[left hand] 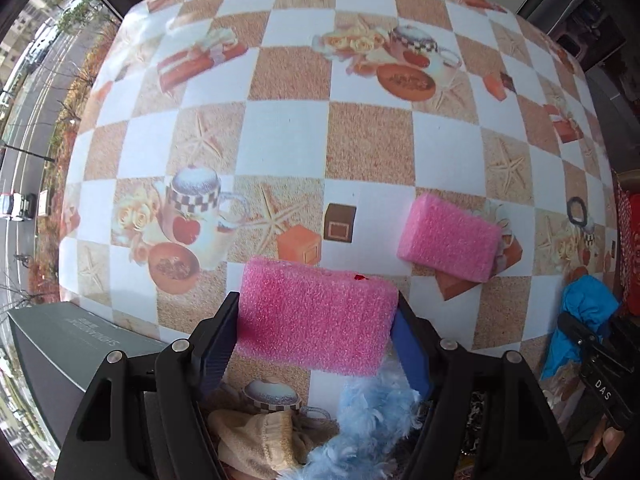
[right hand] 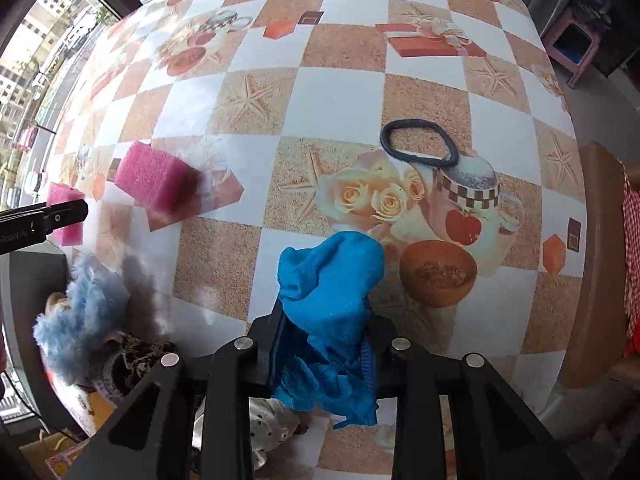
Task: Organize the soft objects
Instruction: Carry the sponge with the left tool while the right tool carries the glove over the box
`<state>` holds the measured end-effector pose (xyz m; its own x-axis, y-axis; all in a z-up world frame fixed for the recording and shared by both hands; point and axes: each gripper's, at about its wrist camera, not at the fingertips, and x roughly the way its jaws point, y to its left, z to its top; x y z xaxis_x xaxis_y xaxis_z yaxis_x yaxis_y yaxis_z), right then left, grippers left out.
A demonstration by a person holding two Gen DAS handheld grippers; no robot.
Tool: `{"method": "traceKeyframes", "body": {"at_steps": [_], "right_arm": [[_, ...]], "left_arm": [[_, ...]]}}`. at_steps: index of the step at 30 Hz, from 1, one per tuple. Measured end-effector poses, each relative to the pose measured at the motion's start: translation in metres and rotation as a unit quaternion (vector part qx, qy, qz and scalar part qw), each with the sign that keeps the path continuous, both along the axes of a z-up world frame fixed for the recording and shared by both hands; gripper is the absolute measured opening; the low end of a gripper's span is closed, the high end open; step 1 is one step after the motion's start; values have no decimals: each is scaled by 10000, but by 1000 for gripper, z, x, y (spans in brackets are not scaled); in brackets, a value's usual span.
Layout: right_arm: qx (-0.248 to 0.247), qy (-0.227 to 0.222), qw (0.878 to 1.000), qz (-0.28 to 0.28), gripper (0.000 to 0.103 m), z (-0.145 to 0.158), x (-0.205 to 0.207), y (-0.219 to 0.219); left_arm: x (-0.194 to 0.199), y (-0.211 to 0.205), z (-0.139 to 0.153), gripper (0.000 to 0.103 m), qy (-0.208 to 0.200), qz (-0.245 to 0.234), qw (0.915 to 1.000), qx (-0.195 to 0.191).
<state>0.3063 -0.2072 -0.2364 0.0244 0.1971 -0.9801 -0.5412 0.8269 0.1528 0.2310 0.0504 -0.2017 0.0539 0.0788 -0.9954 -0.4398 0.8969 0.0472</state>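
My left tool (left hand: pixel 316 320) pinches a pink sponge (left hand: pixel 316 316) across its width, one finger pressed on each end, above the checkered tabletop (left hand: pixel 288 132). Just beneath it lie a blue fluffy thing (left hand: pixel 368 420) and a beige knit piece (left hand: pixel 260 436) (whether they touch, I cannot tell). My right tool (right hand: pixel 324 344) is clamped on a crumpled blue cloth (right hand: pixel 332 280), which bulges out past the fingers. Farther out on the tabletop rests a second pink sponge (left hand: pixel 450 236), well apart from the held one. Beyond the cloth, a dark hair band (right hand: pixel 418 142) lies flat in a loop.
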Motion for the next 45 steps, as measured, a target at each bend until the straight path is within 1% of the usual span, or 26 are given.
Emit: {"method": "traceKeyframes", "body": {"at_steps": [5,7,10,12,14,16,19,27,35,40,45], "right_arm": [[334,-5,9994,48,32,37,-10,2],[454,-10,9988,178,32,46,-15,11],[621,-17,9972,412,32,59,-27,32],[740,-8,9958,534,32,76,-39,41],[817,15,9945,659,32,84,-50,51],[870,15,9933,766,32,87,-64,68],[923,16,9919,874,32,101,-82,77],[985,-21,9897,1034,32,125,-133,86],[1000,-105,9877,1196,32,148,-185,89],[946,-61,9883,1195,32,150,-211,90],[892,45,9892,1163,32,147,-233,92]], "left_arm": [[-10,-4,32,74,-334,-78,9993,114],[-19,-11,37,74,-397,-141,9990,174],[-39,-15,47,74,-451,-194,9987,164],[-52,-14,52,74,-479,-215,9985,167],[-72,-16,58,74,-523,-219,9983,165],[-88,-17,65,74,-567,-213,9981,139],[-114,-18,74,74,-645,-203,9977,105],[-170,-27,81,75,-638,-314,9975,8],[-212,-38,84,75,-669,-541,9962,-122],[-234,-42,83,75,-685,-634,9953,-243],[-251,-44,85,75,-733,-751,9942,-235]]}}
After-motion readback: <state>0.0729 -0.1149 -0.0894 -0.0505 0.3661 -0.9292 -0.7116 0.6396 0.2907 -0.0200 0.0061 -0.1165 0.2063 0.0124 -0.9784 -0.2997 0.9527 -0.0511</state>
